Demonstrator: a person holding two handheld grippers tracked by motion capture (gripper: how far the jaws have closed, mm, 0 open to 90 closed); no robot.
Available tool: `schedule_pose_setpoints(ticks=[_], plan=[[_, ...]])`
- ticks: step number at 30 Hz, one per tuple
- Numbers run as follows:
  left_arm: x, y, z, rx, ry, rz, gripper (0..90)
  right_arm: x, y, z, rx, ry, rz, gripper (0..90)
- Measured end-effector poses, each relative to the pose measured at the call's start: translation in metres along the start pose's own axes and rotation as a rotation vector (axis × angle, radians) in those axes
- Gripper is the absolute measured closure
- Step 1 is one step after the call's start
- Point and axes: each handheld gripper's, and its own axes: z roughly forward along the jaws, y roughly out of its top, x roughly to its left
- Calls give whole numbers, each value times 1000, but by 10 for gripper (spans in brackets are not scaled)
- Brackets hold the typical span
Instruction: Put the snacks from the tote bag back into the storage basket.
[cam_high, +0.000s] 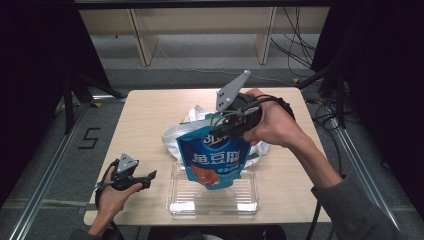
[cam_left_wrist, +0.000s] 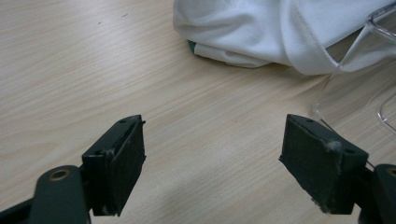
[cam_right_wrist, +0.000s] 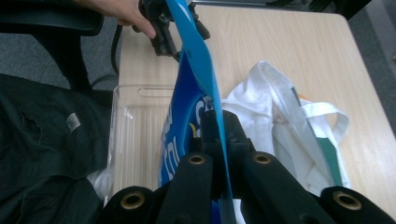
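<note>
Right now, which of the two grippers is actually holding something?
The right gripper, shut on the blue snack pouch above the clear tray. The left gripper is open over bare table.

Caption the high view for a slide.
Right tool lifts a blue snack pouch above a clear plastic tray; left tool idles open.

Black two-jaw tool (cam_left_wrist: 215, 168), brass screws, grey sleeve (cam_high: 360, 210)

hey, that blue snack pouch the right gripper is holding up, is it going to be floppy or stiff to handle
Probably floppy: the blue pouch hangs from the right gripper, pinched at its thin top edge, and its film bends in the right gripper view. Likely light, since one small pinch carries it. The glossy film may be slippery.
</note>
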Motion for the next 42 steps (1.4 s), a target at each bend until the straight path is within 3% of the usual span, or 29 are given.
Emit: schedule_pose_setpoints(ticks=[1, 3, 6, 7, 8, 14, 15, 16, 19, 22, 24, 25, 26, 29, 30, 31, 32, 34, 36, 37, 38, 39, 40, 41, 42], plan=[[0, 0, 0, -1, -2, -9, 210, -1, 0, 2, 1, 13, -20, 900], [-2, 0, 3, -33, -3, -34, 209, 1, -1, 5, 4, 11, -8, 900], [0, 0, 1, -8, -5, -7, 208, -2, -3, 10, 8, 25, -13, 900], [-1, 0, 1, -15, -9, -27, 208, -1, -4, 12, 8, 22, 1, 900], [-2, 1, 3, -33, -6, -34, 207, -3, -4, 13, 8, 29, -18, 900], [-2, 1, 3, -25, -3, -26, 206, -8, -10, 25, 0, 35, -40, 900], [1, 2, 0, 9, -3, 12, 206, -8, -11, 27, 3, 35, -32, 900], [-3, 1, 3, -35, -4, -30, 206, -9, -12, 28, 5, 31, -31, 900], [-3, 1, 3, -33, -11, -34, 206, -10, -14, 34, 11, 33, -34, 900], [-1, 1, 2, -5, -11, 0, 206, -12, -18, 39, 16, 29, -28, 900], [-2, 2, 2, -5, -11, -3, 206, -11, -20, 41, 20, 31, -4, 900], [-4, 2, 3, -31, -5, -25, 206, -11, -21, 42, 27, 27, 14, 900], [-4, 2, 4, -36, -14, -31, 206, -13, -23, 44, 22, 29, 1, 900], [-1, 2, 1, -1, -9, 10, 206, -14, -26, 47, 20, 32, 15, 900], [-4, 2, 3, -34, -11, -33, 206, -14, -27, 48, 20, 32, 18, 900], [-3, 2, 3, -36, -12, -15, 206, -18, -28, 51, 12, 37, -26, 900], [-4, 2, 4, -34, -13, -28, 206, -18, -28, 52, 11, 39, -26, 900], [-2, 2, 2, -4, -16, 15, 206, -19, -30, 54, 1, 44, -20, 900], [-5, 3, 4, -30, -19, -25, 206, -17, -32, 53, 4, 37, 18, 900], [-2, 3, 2, -2, -18, 18, 206, -17, -33, 54, -1, 35, 15, 900], [-5, 2, 5, -29, -18, -16, 206, -19, -33, 54, -11, 43, -16, 900], [-5, 1, 5, -18, -18, -13, 206, -19, -33, 54, -13, 44, -27, 900], [-2, 2, 3, 6, -15, 21, 206, -20, -33, 54, -14, 37, -38, 900], [-5, 2, 5, -24, -14, -12, 206, -19, -34, 54, -14, 37, -40, 900], [-5, 3, 5, -28, -18, -16, 206, -19, -34, 54, -17, 45, -42, 900]])
